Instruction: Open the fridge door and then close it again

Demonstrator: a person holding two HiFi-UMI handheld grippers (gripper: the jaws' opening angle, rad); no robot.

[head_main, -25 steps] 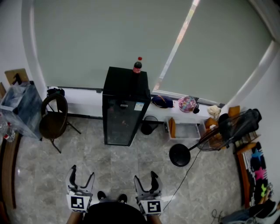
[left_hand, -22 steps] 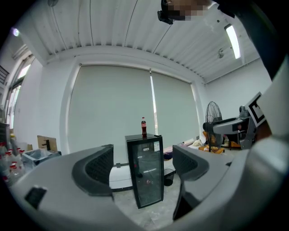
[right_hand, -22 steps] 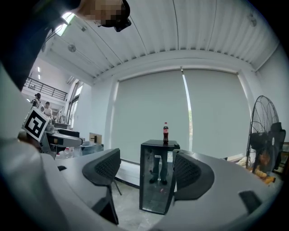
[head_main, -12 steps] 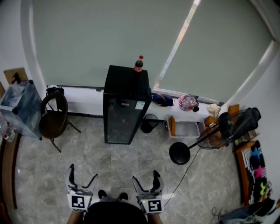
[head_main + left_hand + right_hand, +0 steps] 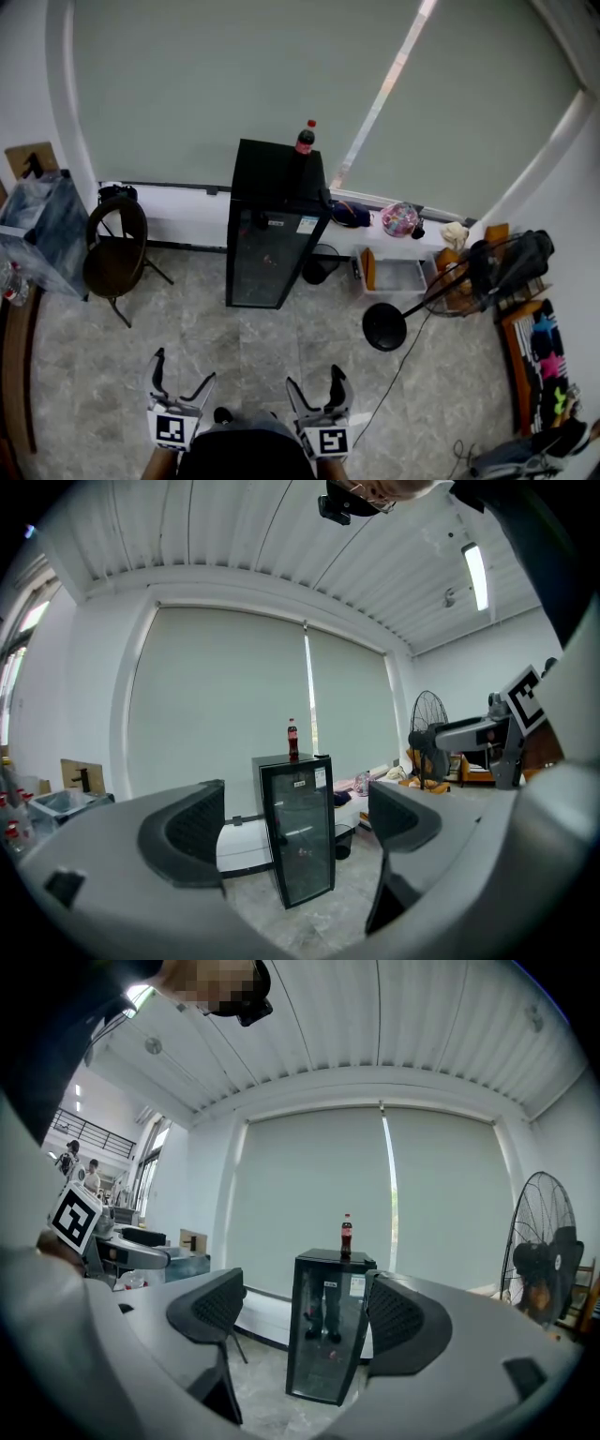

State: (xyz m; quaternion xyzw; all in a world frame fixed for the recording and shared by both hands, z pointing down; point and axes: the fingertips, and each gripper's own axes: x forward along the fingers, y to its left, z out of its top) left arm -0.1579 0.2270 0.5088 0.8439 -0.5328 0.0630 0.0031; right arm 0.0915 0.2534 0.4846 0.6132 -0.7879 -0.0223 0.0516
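The fridge (image 5: 274, 178) — small, black, tall and narrow — stands upright on the floor with its back against the low white ledge (image 5: 183, 214). Its glass door (image 5: 265, 258) is shut, facing away from the ledge — a pale label near its top.

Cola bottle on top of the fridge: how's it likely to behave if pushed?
The cola bottle is tall, narrow and upright, so a sideways push would probably tip it, then it would likely roll. It looks dark nearly to the neck: probably full, fairly heavy. It stands toward the rear of the fridge top, so it might fall off.
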